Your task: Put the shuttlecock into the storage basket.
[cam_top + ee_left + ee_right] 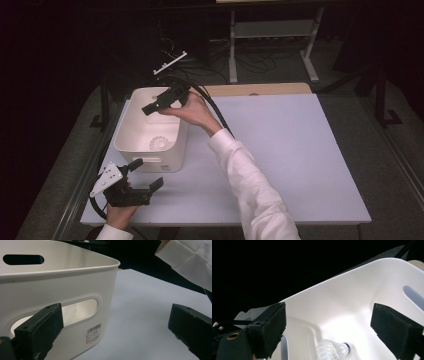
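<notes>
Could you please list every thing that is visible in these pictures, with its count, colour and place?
bin: 1, white, on the left part of the table, with handle slots in its walls and a barcode label on the near wall.
shuttlecock: 1, white, lying on the floor of the bin.
table: 1, pale top, under everything.
shelf frame: 1, white, on the dark floor behind the table.
cables: several, dark, on the floor behind the table.
left gripper: 1, black, near the front left edge of the table beside the bin, jaws open.
right gripper: 1, black, over the bin's far rim, jaws open and nothing between them.
sleeve: white, on the right arm that reaches across the table.
</notes>
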A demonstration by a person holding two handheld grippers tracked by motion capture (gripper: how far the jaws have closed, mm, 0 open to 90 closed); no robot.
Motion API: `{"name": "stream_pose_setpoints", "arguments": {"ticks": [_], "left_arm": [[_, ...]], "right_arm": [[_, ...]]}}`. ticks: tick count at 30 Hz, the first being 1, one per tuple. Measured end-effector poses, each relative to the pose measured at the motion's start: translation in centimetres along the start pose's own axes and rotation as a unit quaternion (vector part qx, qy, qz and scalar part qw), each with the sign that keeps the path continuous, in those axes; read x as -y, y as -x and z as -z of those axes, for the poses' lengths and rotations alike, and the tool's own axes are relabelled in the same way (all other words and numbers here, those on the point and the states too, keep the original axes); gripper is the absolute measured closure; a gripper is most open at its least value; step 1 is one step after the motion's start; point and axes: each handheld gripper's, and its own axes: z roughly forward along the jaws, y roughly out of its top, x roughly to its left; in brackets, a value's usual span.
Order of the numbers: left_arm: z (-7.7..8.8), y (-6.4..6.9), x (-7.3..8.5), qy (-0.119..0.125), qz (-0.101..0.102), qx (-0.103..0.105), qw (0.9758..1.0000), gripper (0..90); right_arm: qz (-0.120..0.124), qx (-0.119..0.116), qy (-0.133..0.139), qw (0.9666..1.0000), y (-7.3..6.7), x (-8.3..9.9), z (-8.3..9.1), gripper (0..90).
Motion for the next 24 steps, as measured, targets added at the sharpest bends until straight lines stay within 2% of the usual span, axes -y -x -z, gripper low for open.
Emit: {"name": "stream_pose_setpoints", "arguments": {"ticks": [1,2,3,7,8,11,15,17,24], "left_arm": [[0.0,0.0,0.0,0.0,0.0,0.0,1.0,0.0],[0.0,0.0,0.0,0.0,0.0,0.0,1.0,0.0],[0.0,0.0,0.0,0.0,0.001,0.0,1.0,0.0],[-0.1,0.0,0.0,0.001,0.0,0.001,1.0,0.0],[-0.1,0.0,0.0,0.001,0.0,0.001,1.0,0.0],[-0.1,0.0,0.0,0.002,0.002,0.001,1.0,0.0],[-0.1,0.0,0.0,0.0,0.002,-0.001,1.0,0.0],[-0.1,0.0,0.0,0.0,0.001,-0.001,1.0,0.0],[0.0,-0.1,0.0,-0.003,-0.003,-0.002,1.0,0.0]], "right_arm": [[0.003,0.002,0.001,1.0,0.1,0.1,0.2,5.5],[0.012,0.013,0.002,0.9998,0.3,0.3,0.6,0.4],[0.01,0.016,-0.001,0.9998,0.3,0.4,0.8,0.0],[0.005,0.008,0.009,0.9999,0.4,0.8,1.4,0.0],[-0.003,0.002,0.022,0.9998,0.4,1.2,1.9,0.0],[0.007,0.01,0.029,0.9995,0.6,1.7,2.5,0.0],[0.002,0.013,0.033,0.9994,0.7,2.2,2.9,0.0],[0.008,0.02,0.036,0.9991,0.8,2.6,3.4,0.0],[0.01,0.023,0.041,0.9988,0.6,3.2,4.2,0.0]]}}
